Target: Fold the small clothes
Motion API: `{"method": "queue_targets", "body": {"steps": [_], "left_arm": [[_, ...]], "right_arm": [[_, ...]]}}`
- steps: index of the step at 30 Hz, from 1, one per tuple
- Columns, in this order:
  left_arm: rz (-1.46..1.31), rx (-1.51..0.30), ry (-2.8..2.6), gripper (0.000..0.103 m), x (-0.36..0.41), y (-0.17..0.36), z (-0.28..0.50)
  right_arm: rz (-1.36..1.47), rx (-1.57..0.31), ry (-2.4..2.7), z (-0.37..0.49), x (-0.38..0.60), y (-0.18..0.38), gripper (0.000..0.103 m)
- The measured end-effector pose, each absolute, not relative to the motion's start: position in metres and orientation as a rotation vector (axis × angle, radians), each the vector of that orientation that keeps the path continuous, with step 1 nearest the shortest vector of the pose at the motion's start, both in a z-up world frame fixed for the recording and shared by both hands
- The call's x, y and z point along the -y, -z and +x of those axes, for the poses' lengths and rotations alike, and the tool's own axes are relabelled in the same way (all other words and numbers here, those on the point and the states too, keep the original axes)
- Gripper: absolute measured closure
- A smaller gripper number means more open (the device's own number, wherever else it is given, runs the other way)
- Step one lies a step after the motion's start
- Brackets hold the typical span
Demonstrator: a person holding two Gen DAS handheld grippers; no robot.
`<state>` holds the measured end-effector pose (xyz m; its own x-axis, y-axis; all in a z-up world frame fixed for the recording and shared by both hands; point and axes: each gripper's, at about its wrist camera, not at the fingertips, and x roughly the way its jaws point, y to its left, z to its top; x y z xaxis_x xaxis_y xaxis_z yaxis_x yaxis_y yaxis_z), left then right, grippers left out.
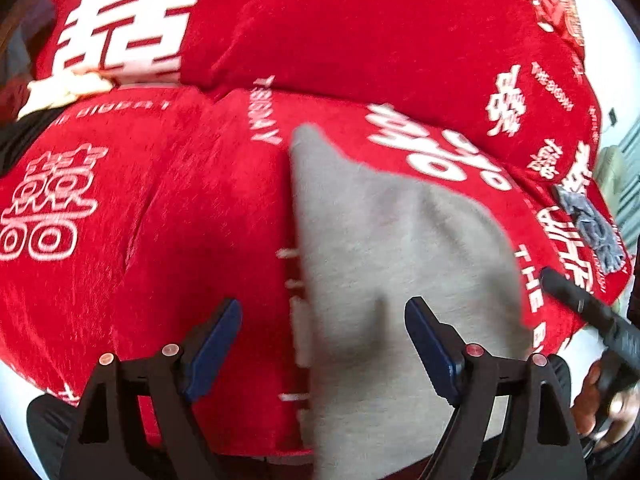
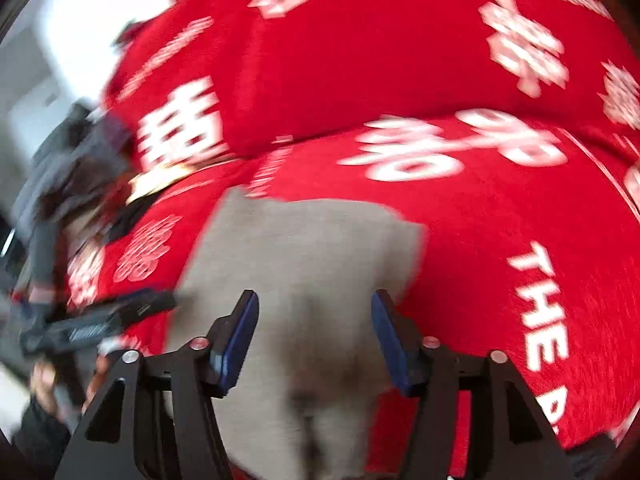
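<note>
While the grey garment [image 1: 384, 264] lies flat on the red printed cover [image 1: 160, 200], left hand-held gripper [image 1: 324, 344] & right hand-held gripper [image 2: 314, 338] are both spread, empty (fold approx. done; tidying possibly left).

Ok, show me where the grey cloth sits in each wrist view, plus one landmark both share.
Left wrist view: grey cloth fills the lower centre-right, under the right finger of the open left gripper.
Right wrist view: grey cloth lies centre to bottom, between and beyond the fingers of the open right gripper.
Shared landmark: the white "THE" lettering on the red cover, right of the cloth.
</note>
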<state>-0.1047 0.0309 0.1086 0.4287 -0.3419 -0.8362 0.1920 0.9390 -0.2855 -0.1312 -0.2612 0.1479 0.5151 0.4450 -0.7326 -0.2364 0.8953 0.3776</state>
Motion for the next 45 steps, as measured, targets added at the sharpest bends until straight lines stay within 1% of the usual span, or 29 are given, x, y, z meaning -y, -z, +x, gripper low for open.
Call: {"method": "queue_targets", "body": {"steps": [3, 6, 8, 9, 10, 14, 16, 19, 21, 24, 26, 28, 31, 35, 38, 40, 42, 45], "left_arm": [[-0.098, -1.06, 0.319, 0.018, -0.016, -0.109, -0.1], [-0.013, -1.12, 0.203, 0.018, -0.014, -0.085, -0.087], [-0.111, -1.142, 0.22, 0.009, -0.031, -0.072, -0.083], [-0.128, -1.147, 0.216, 0.002, -0.036, -0.069, -0.083], [-0.137, -1.149, 0.221, 0.001, -0.04, -0.064, -0.083], [-0.137, -1.156, 0.237, 0.001, -0.039, -0.069, -0.08], [-0.135, -1.118, 0.25, 0.001, -0.034, -0.083, -0.074], [-0.105, -1.117, 0.255, 0.001, -0.019, -0.089, -0.053], [-0.055, -1.128, 0.235, 0.001, -0.008, -0.084, -0.035], [0.043, -1.206, 0.161, 0.001, 0.0, -0.057, -0.007], [-0.047, -1.235, 0.201, 0.0, -0.01, -0.043, 0.003], [-0.071, -1.238, 0.227, 0.0, -0.016, -0.041, 0.005], [-0.029, -1.208, 0.258, 0.0, -0.013, -0.041, 0.002], [-0.052, -1.226, 0.235, 0.0, -0.02, -0.051, -0.001], [-0.044, -1.179, 0.235, 0.0, -0.024, -0.07, -0.022], [-0.053, -1.182, 0.267, 0.0, -0.022, -0.077, -0.042], [-0.06, -1.176, 0.301, 0.0, -0.016, -0.08, -0.06], [0.039, -1.18, 0.3, 0.0, 0.001, -0.066, -0.081]], "right_arm": [[0.143, -0.944, -0.552, -0.138, 0.226, -0.147, 0.037], [0.075, -0.994, -0.517, -0.135, 0.217, -0.123, 0.037], [0.108, -1.047, -0.462, -0.126, 0.233, -0.099, 0.038], [0.154, -1.032, -0.484, -0.127, 0.241, -0.095, 0.038], [0.207, -1.012, -0.512, -0.127, 0.249, -0.094, 0.038], [0.241, -1.025, -0.516, -0.119, 0.25, -0.107, 0.036], [0.227, -0.985, -0.506, -0.113, 0.253, -0.117, 0.031], [0.22, -0.981, -0.516, -0.083, 0.252, -0.121, 0.03], [0.225, -1.007, -0.539, -0.057, 0.251, -0.114, 0.03], [0.199, -1.102, -0.452, -0.024, 0.255, -0.086, 0.031], [0.252, -1.096, -0.447, -0.012, 0.267, -0.074, 0.031], [0.284, -1.088, -0.463, -0.011, 0.273, -0.072, 0.031], [0.247, -1.082, -0.476, -0.011, 0.271, -0.072, 0.031], [0.212, -1.091, -0.414, -0.02, 0.269, -0.089, 0.03], [0.164, -1.028, -0.424, -0.049, 0.264, -0.111, 0.03], [0.166, -1.022, -0.45, -0.065, 0.262, -0.116, 0.029], [0.192, -1.027, -0.502, -0.08, 0.26, -0.114, 0.029], [0.165, -1.041, -0.478, -0.088, 0.264, -0.101, 0.028]]}}
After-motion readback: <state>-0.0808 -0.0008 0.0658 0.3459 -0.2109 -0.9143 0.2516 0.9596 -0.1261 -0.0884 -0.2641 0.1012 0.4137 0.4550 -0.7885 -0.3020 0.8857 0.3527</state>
